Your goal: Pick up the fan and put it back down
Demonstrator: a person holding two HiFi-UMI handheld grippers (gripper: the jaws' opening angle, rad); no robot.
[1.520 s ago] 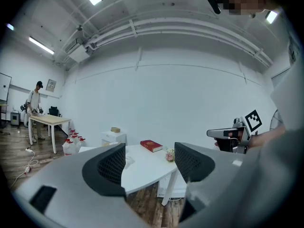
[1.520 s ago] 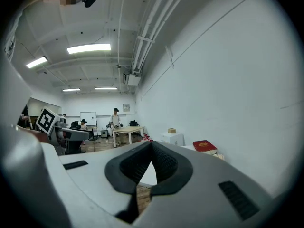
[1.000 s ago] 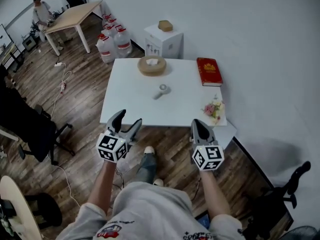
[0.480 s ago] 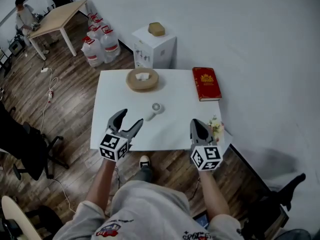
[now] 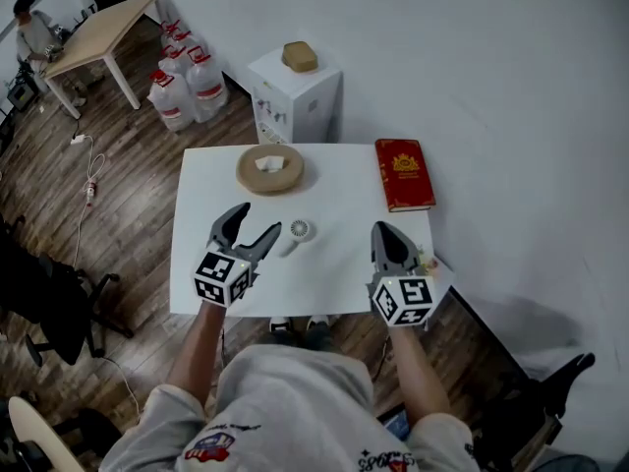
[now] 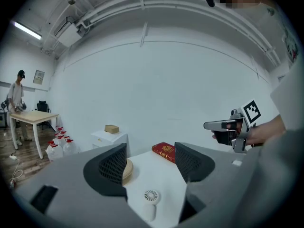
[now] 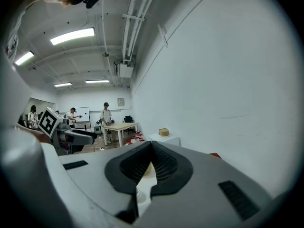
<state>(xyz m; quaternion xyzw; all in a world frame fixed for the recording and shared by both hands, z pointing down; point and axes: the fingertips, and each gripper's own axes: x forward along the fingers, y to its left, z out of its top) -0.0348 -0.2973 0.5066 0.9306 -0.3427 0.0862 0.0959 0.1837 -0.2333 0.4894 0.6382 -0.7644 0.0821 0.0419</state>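
A small white handheld fan [image 5: 298,232] lies on the white table [image 5: 344,214], its round head toward the far side. My left gripper [image 5: 256,220] hovers open just left of it, above the table's near part. In the left gripper view the fan [image 6: 151,197] shows low between the spread jaws of the left gripper [image 6: 149,163], which hold nothing. My right gripper [image 5: 382,231] is shut and empty over the table's near right part, well right of the fan. In the right gripper view the right gripper [image 7: 151,147] has its pads pressed together.
A red book [image 5: 403,173] lies at the table's far right. A round wooden tray [image 5: 269,168] sits at the far middle, a small flower bunch [image 5: 428,261] at the near right corner. Behind stand a white cabinet [image 5: 295,87] and water bottles [image 5: 182,77]. A black chair [image 5: 49,293] is left.
The person has stepped up to the table. Both grippers now hang over its near part, and the left one has come close beside the fan. The fan has not moved.
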